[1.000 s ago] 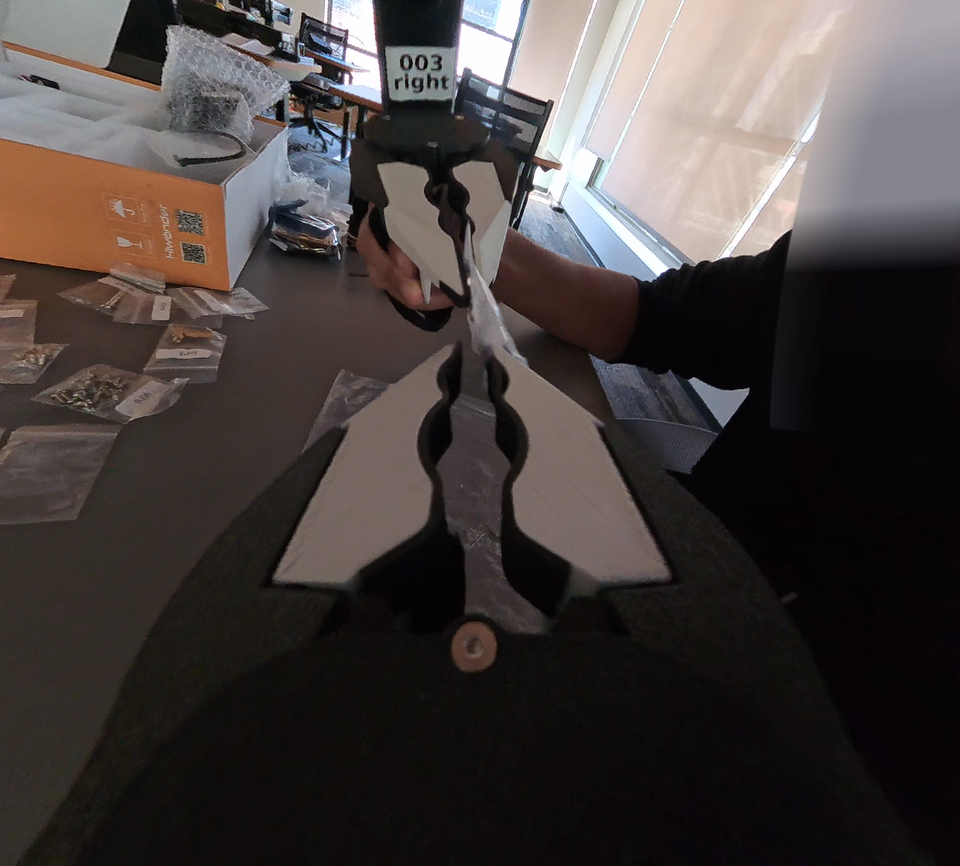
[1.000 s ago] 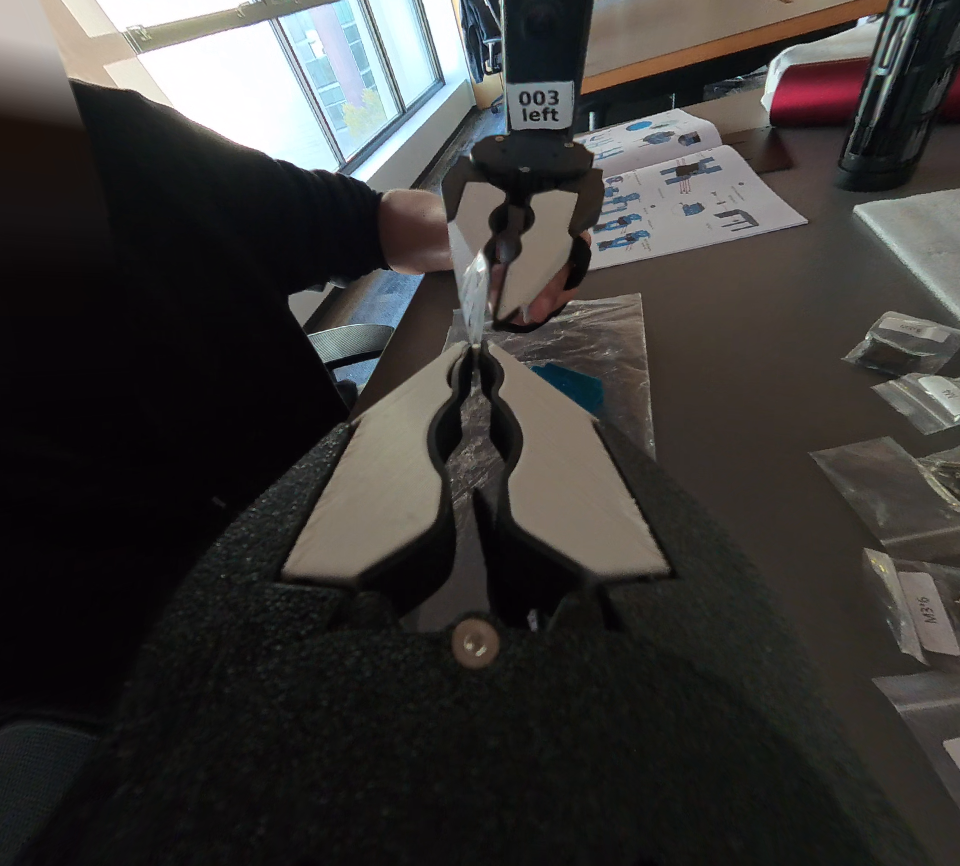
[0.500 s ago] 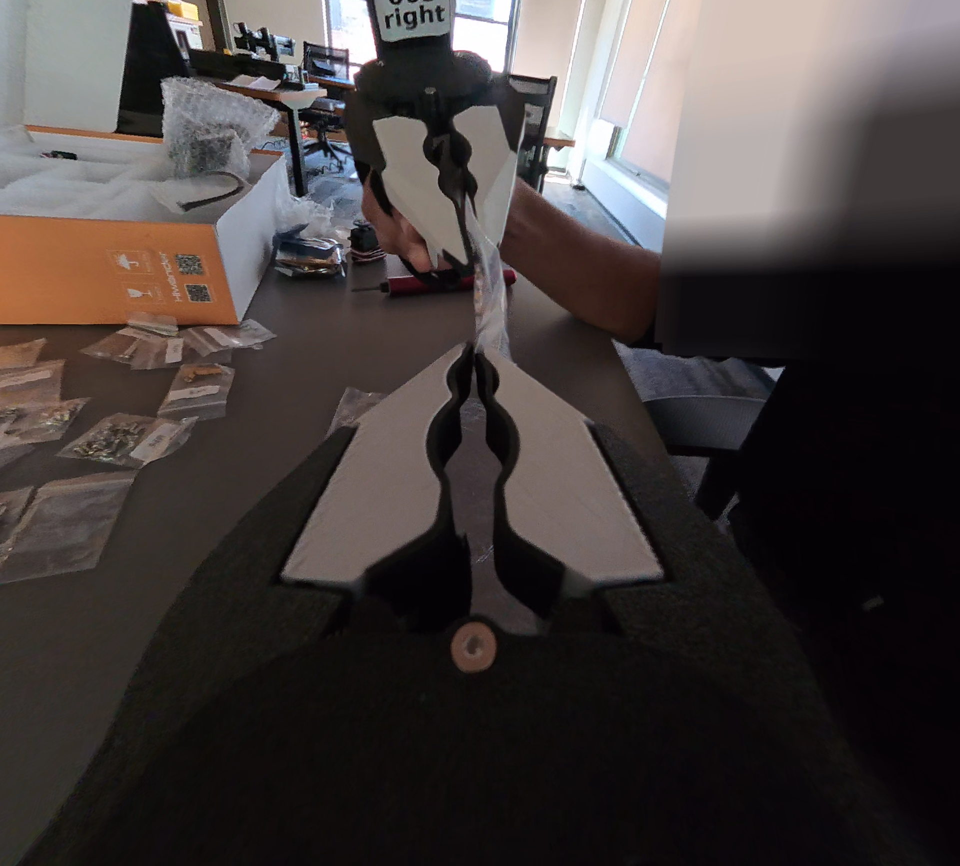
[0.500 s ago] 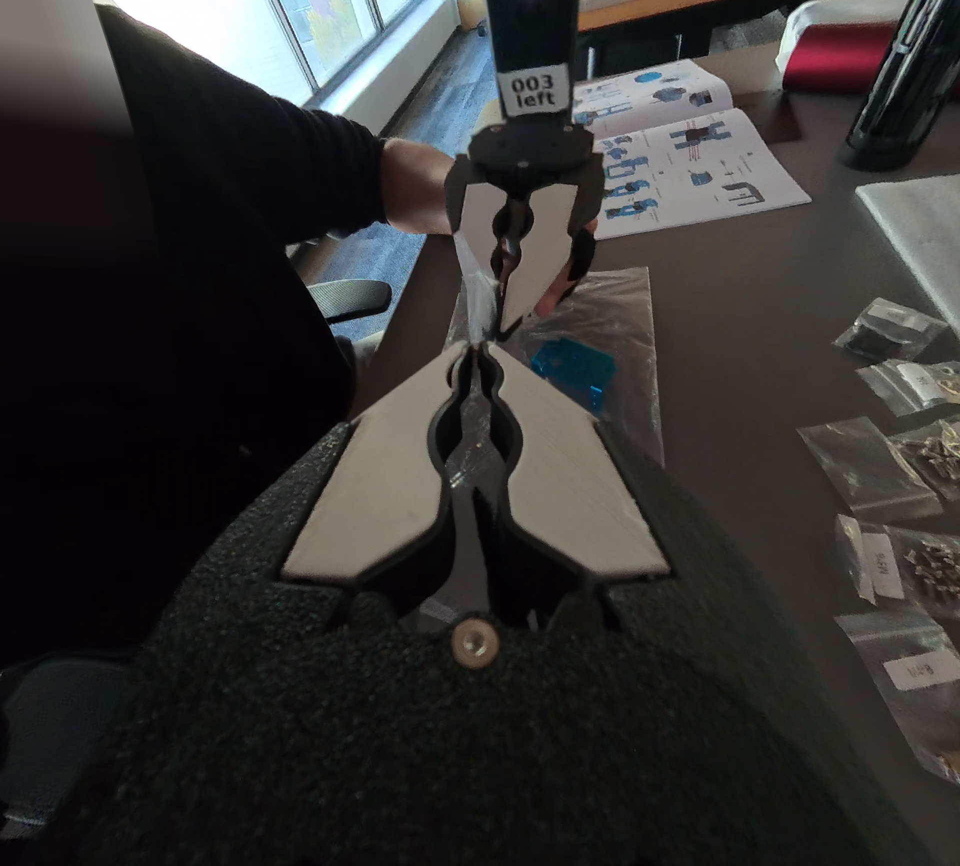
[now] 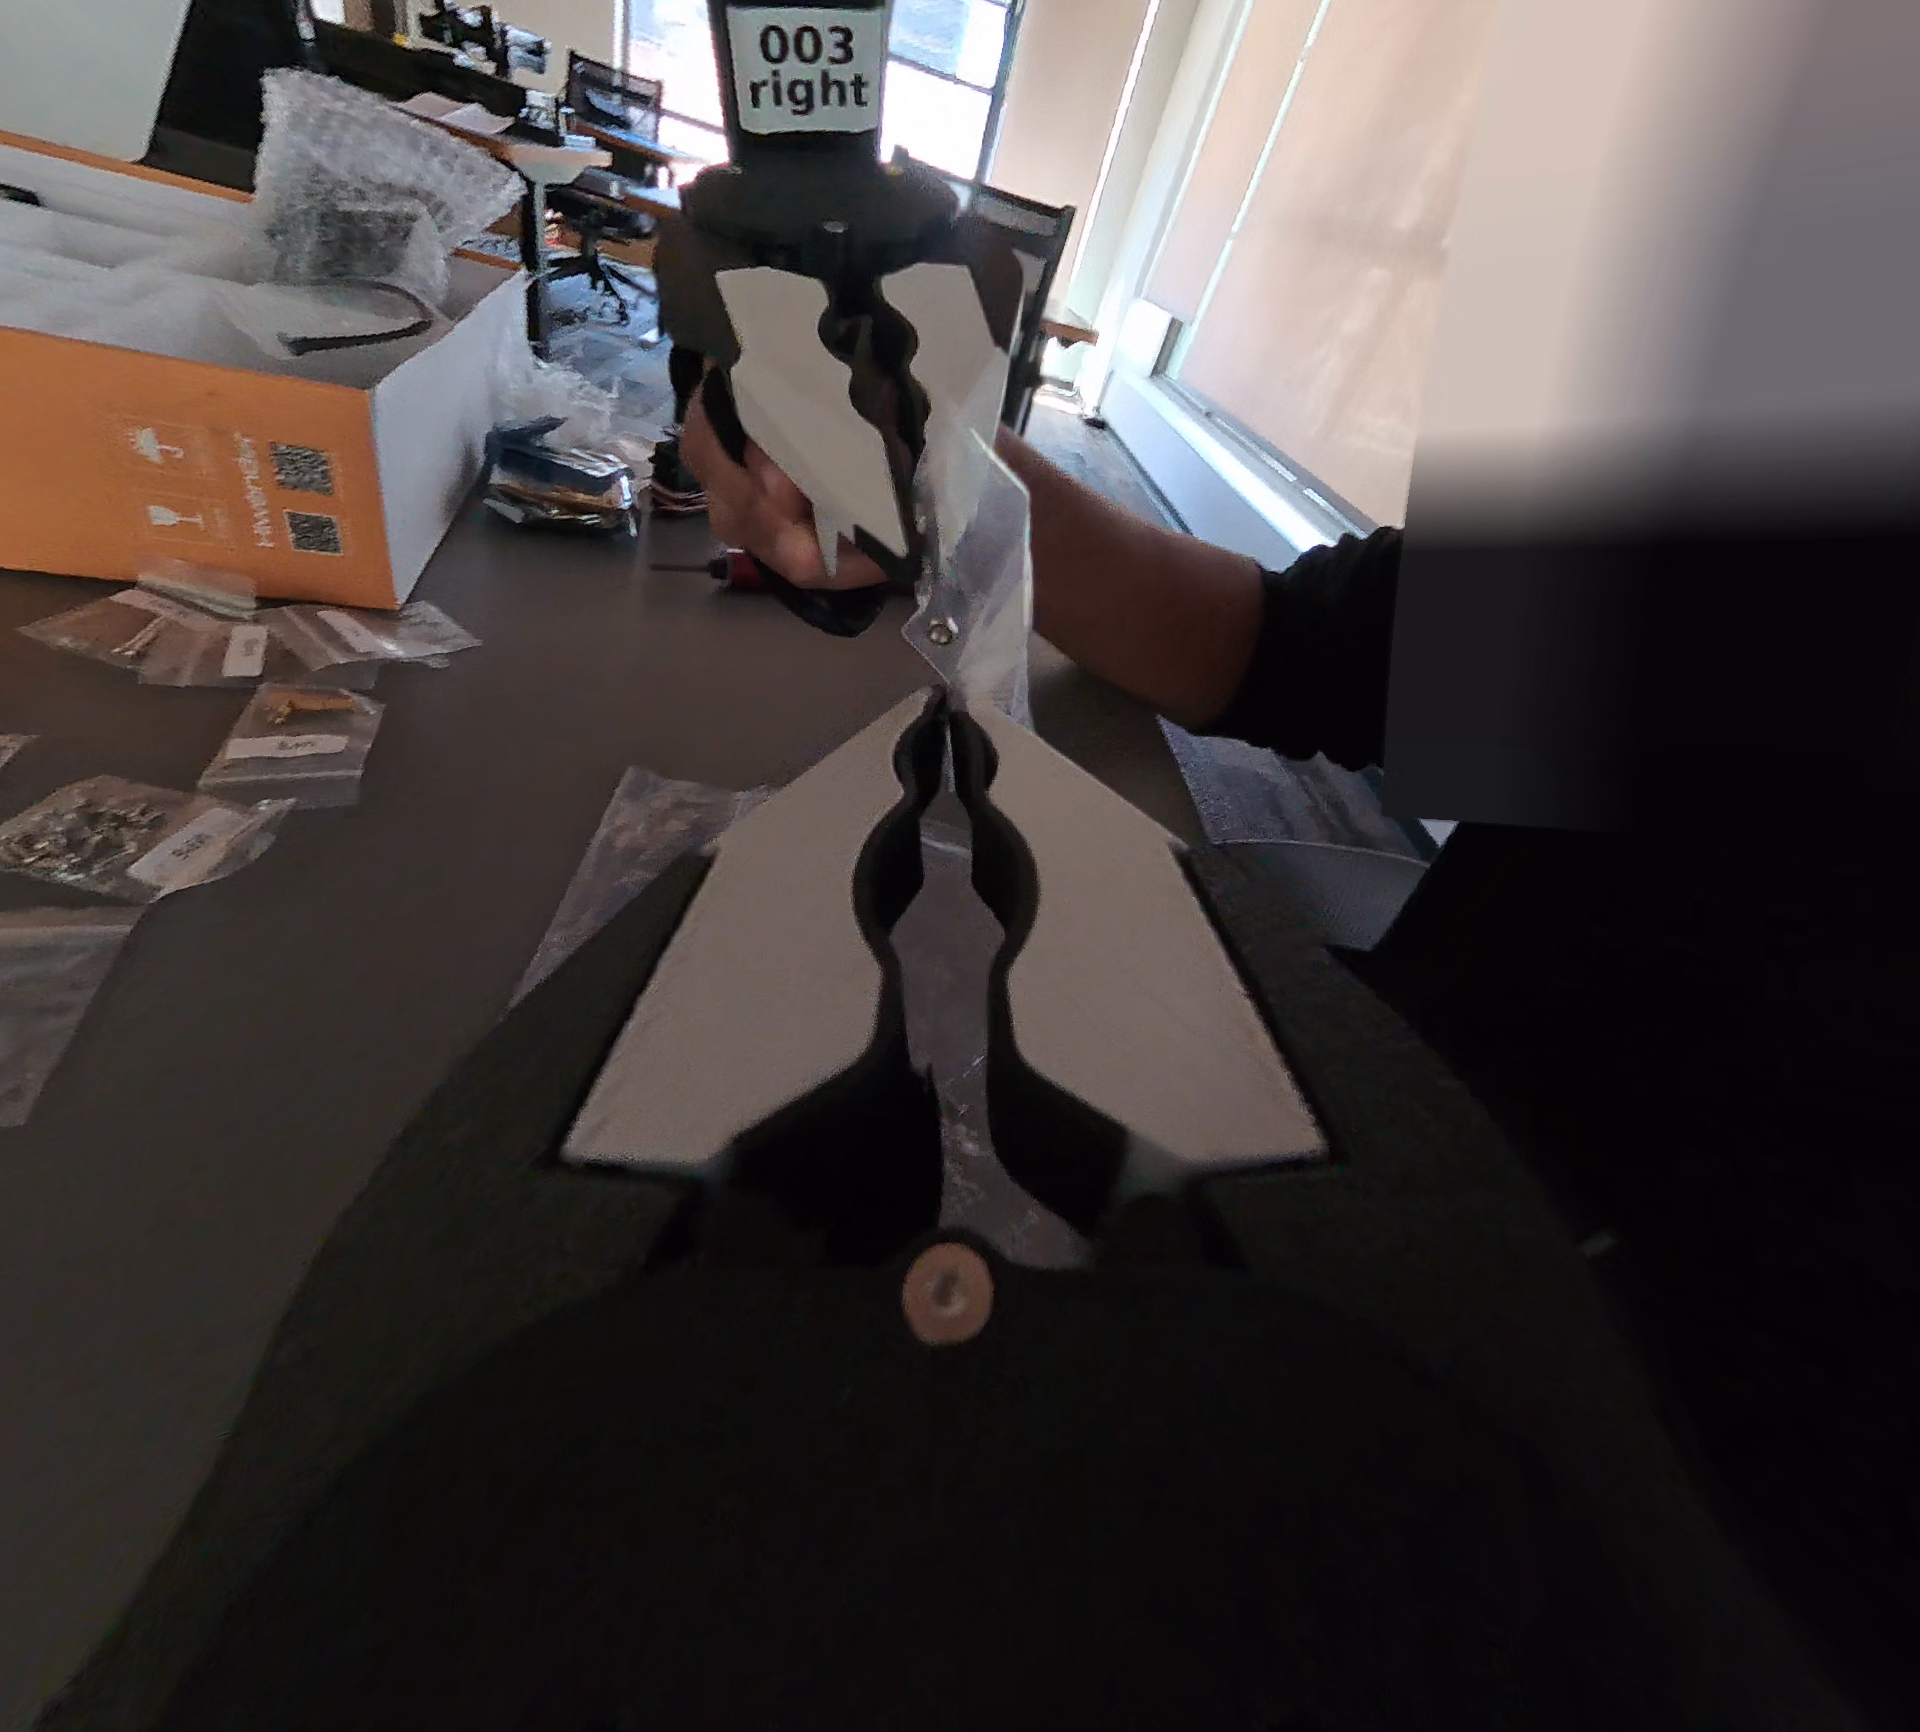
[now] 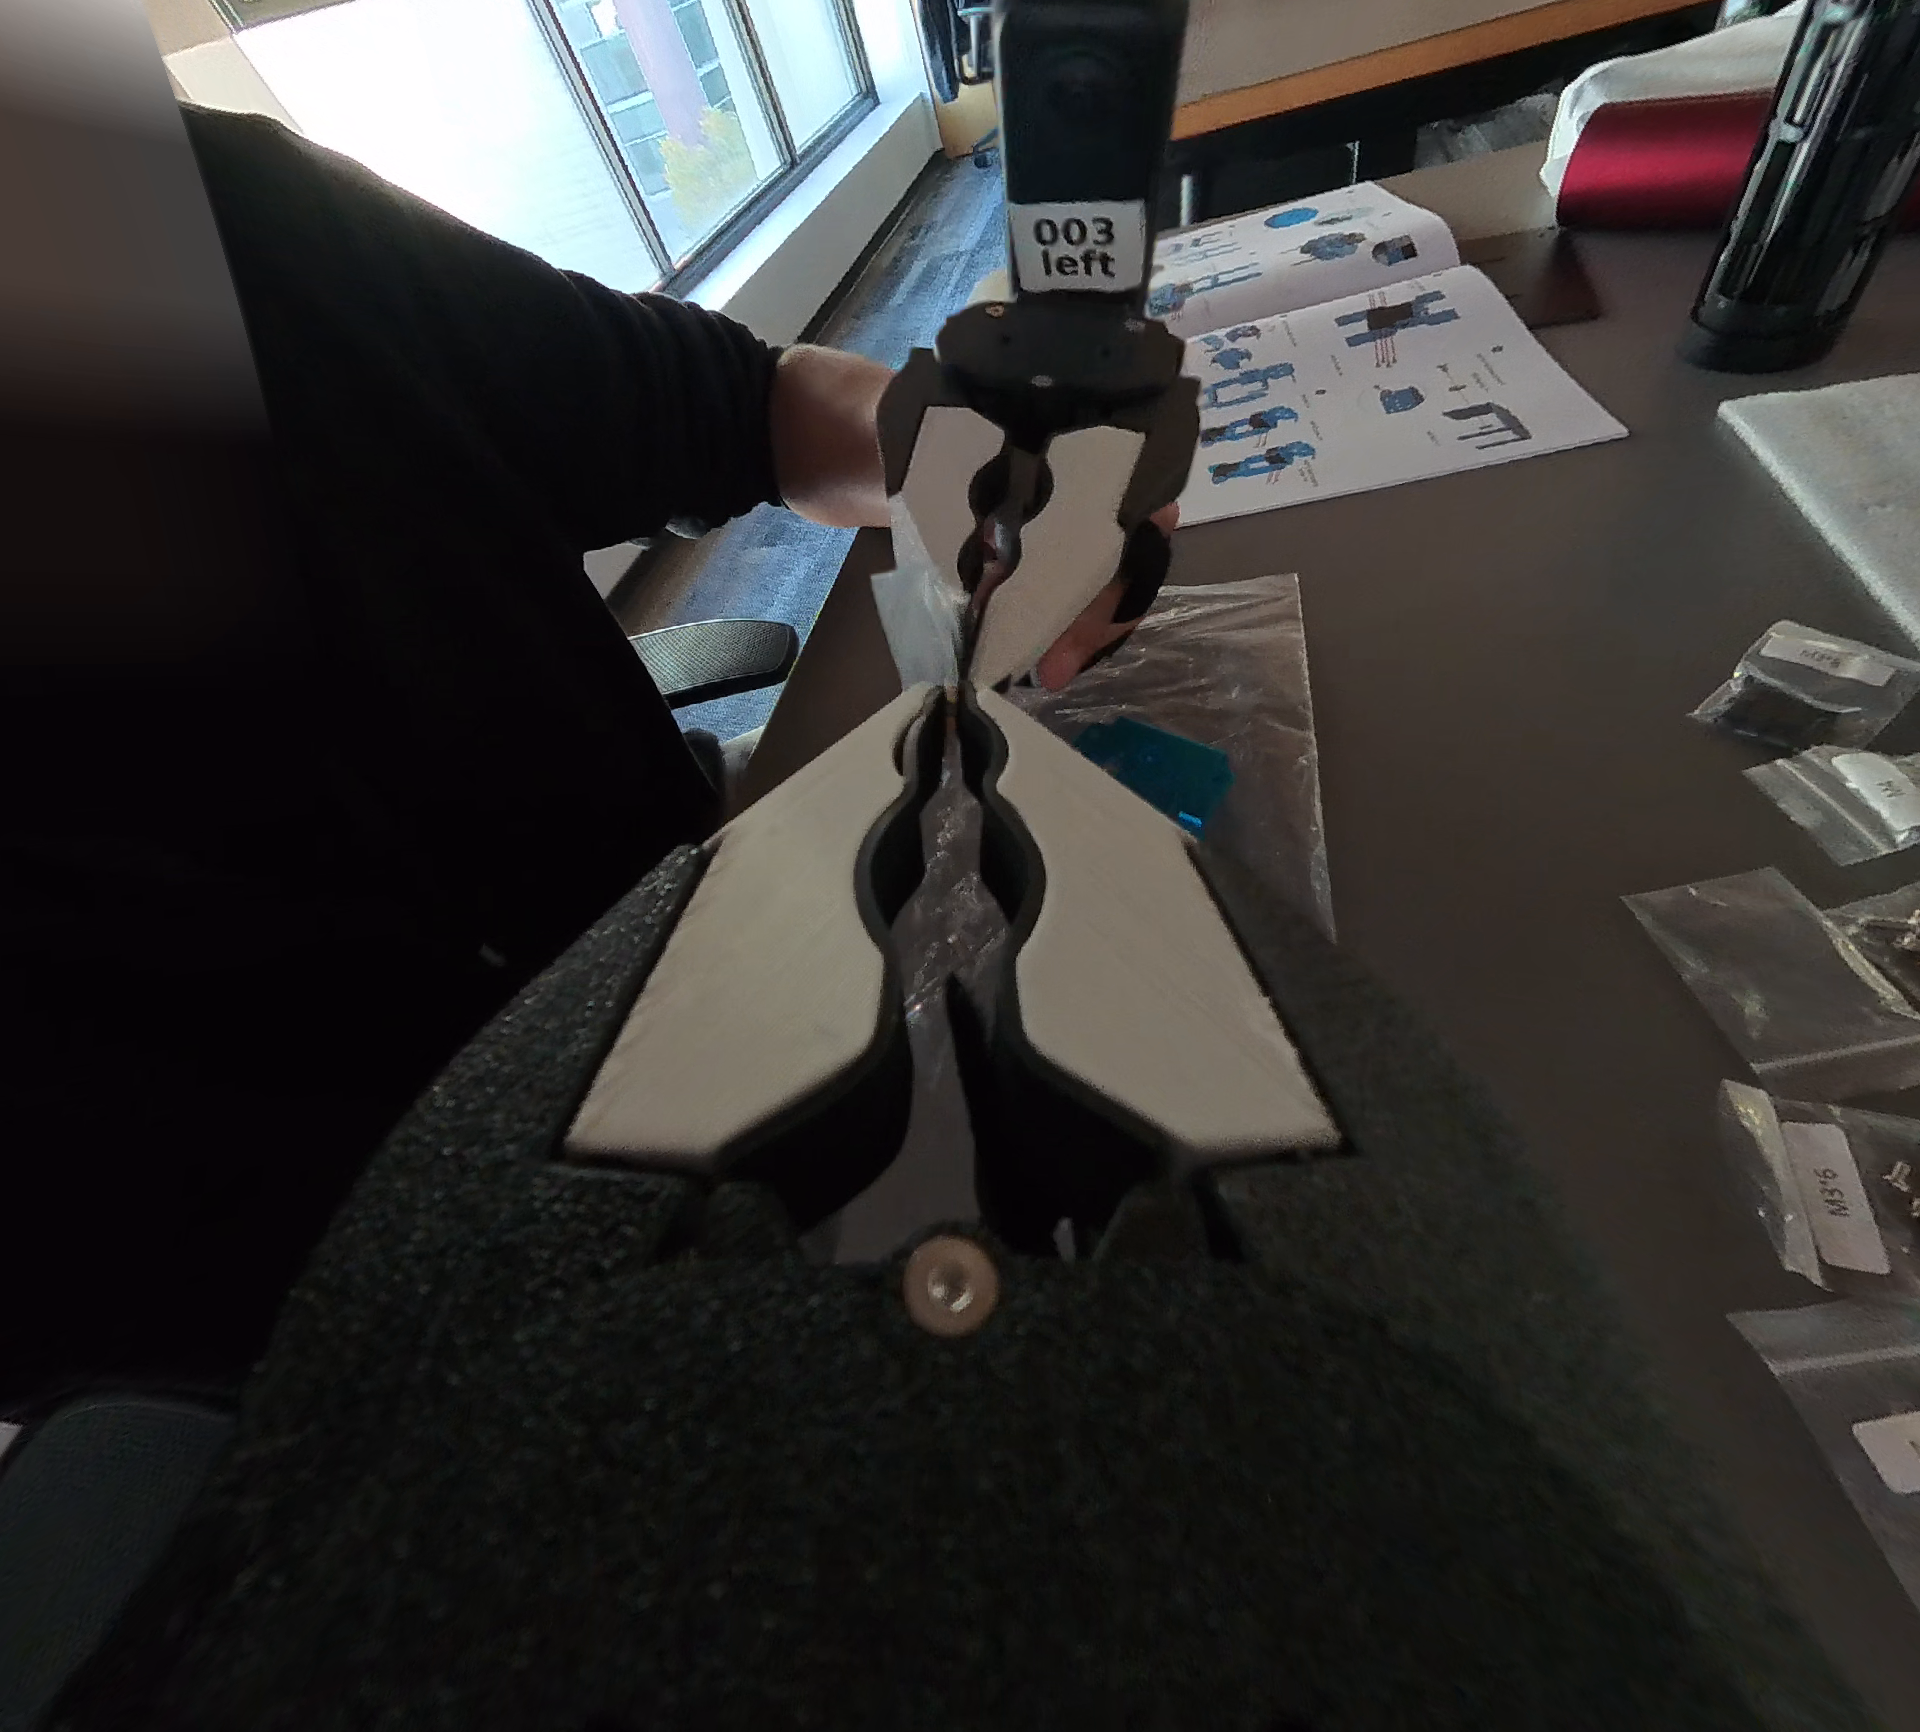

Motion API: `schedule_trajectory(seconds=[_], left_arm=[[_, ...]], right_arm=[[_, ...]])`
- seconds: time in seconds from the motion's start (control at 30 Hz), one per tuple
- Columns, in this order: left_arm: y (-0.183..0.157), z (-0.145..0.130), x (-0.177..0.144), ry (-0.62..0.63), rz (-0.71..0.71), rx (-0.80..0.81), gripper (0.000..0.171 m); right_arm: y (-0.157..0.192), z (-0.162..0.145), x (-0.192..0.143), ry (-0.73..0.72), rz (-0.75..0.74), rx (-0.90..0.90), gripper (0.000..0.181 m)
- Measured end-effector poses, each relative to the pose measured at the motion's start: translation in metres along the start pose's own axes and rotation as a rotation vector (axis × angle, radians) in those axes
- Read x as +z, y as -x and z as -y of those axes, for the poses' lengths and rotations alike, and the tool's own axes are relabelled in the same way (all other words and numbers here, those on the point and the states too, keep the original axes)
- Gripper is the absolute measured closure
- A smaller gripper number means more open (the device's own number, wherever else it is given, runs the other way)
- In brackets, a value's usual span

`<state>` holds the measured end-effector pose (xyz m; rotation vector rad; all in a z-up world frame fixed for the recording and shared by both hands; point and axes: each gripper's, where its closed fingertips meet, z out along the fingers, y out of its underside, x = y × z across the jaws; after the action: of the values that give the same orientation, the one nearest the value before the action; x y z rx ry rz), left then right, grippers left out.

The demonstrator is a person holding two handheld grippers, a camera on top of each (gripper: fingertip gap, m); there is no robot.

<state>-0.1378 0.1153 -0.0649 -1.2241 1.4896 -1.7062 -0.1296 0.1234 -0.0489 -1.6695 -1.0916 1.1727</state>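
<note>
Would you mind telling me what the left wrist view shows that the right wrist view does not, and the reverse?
Only the left wrist view shows the orange and white box, the bubble wrap in it, and a small metal piece inside the held bag.

Only the right wrist view shows the open instruction booklet, the blue part in a larger bag lying on the table, and a black cylinder.

Both show the left gripper and right gripper shut on the same small clear bag between them, above the dark table strewn with small hardware bags.
</note>
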Motion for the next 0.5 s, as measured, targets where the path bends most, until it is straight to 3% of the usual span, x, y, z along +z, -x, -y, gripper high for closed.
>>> schedule_trajectory(seconds=[0.27,0.5], left_arm=[[0.012,0.005,-0.007,-0.015,0.003,-0.177,0.171],[0.012,0.002,-0.002,-0.031,-0.039,-0.291,0.156]], right_arm=[[-0.018,-0.002,-0.007,-0.089,0.055,0.140,0.180],[-0.013,-0.001,0.003,-0.082,0.057,0.123,0.180]])
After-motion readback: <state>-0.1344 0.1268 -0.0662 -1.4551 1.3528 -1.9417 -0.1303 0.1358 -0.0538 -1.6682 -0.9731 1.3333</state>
